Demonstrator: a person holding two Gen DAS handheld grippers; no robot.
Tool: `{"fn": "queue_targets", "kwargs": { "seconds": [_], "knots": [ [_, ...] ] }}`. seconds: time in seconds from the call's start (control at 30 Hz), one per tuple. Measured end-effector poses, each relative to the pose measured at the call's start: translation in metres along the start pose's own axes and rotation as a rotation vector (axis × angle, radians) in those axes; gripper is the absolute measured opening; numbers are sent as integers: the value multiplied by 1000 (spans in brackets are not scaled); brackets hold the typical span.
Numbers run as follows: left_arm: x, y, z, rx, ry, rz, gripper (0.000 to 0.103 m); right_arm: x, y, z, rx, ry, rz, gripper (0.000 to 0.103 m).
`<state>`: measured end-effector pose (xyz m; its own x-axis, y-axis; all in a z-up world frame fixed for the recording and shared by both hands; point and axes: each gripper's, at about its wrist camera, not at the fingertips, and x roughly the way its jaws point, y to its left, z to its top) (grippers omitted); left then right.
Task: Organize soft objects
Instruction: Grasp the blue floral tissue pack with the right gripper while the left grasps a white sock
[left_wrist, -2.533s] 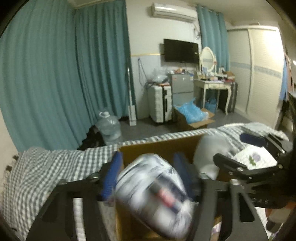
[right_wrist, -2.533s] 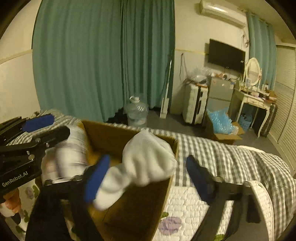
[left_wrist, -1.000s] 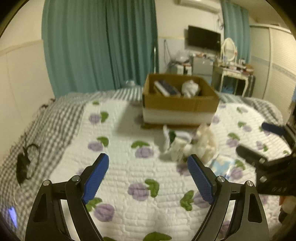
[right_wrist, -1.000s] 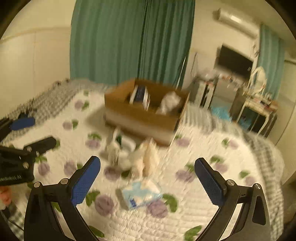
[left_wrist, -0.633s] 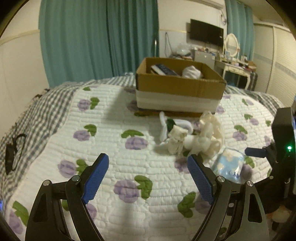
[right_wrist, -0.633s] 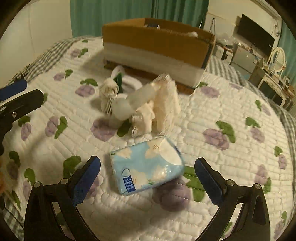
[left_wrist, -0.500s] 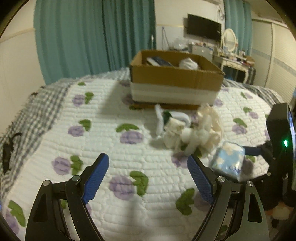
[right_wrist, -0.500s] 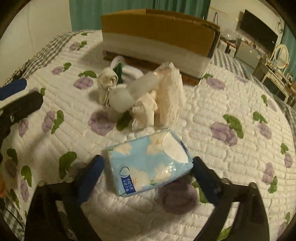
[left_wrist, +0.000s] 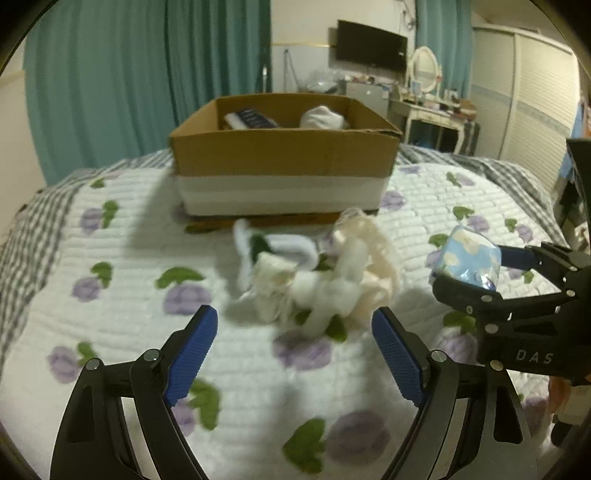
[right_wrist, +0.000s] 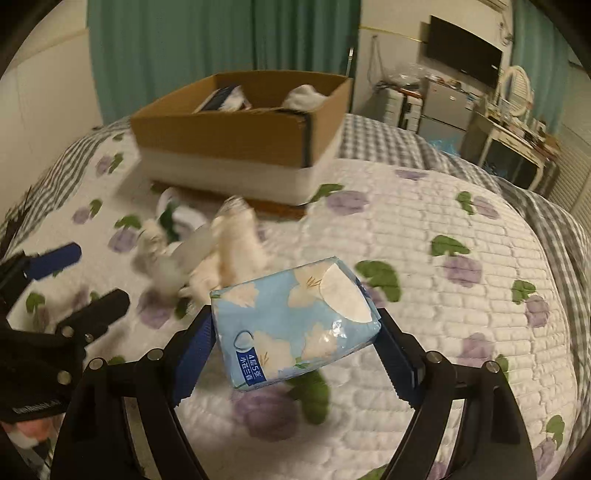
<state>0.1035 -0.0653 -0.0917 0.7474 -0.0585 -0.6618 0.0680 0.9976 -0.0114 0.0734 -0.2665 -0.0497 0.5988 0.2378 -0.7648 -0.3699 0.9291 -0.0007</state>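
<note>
Tissue pack (right_wrist: 295, 328) now clamped in right gripper (right_wrist: 295, 354) and lifted off quilt (right_wrist: 461, 295), where it lay a moment ago. Left gripper (left_wrist: 293, 354) wide, empty, near sock pile (left_wrist: 317, 273). Probably bound for cardboard box (right_wrist: 229, 136) next.

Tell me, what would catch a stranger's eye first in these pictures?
Probably the blue flowered tissue pack, pinched in the right gripper above the quilted bed. Behind it, a heap of white and cream soft things lies before an open cardboard box, with the left gripper open near the heap.
</note>
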Motion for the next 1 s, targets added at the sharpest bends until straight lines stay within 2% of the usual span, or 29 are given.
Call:
{"fn": "queue_targets", "kwargs": {
  "seconds": [0.07,0.13,0.2,0.3,0.43,0.47,0.5,0.67,1.0],
  "knots": [
    [6,-4,1,10,-4,-8,85,2,-6,2,12,2,-4,83],
    [13,-7,2,7,-9,-7,80,6,-9,4,15,6,-11,83],
    [21,-8,3,6,1,-14,67,10,-11,4,13,9,-25,83],
    [31,-9,2,2,16,-33,53,16,-15,3,24,16,-15,83],
    [40,-11,1,4,30,-87,52,21,-18,2,35,21,-16,83],
    [42,-12,1,6,35,-92,45,22,-19,1,39,22,-16,83],
    [44,-12,0,8,40,-103,33,22,-20,1,44,21,-16,83],
    [33,-11,-1,3,27,-117,33,18,-25,-1,65,8,-31,83],
    [-25,6,-4,-30,-24,-126,33,-16,-35,-8,146,-66,-38,83]
  ]
}}
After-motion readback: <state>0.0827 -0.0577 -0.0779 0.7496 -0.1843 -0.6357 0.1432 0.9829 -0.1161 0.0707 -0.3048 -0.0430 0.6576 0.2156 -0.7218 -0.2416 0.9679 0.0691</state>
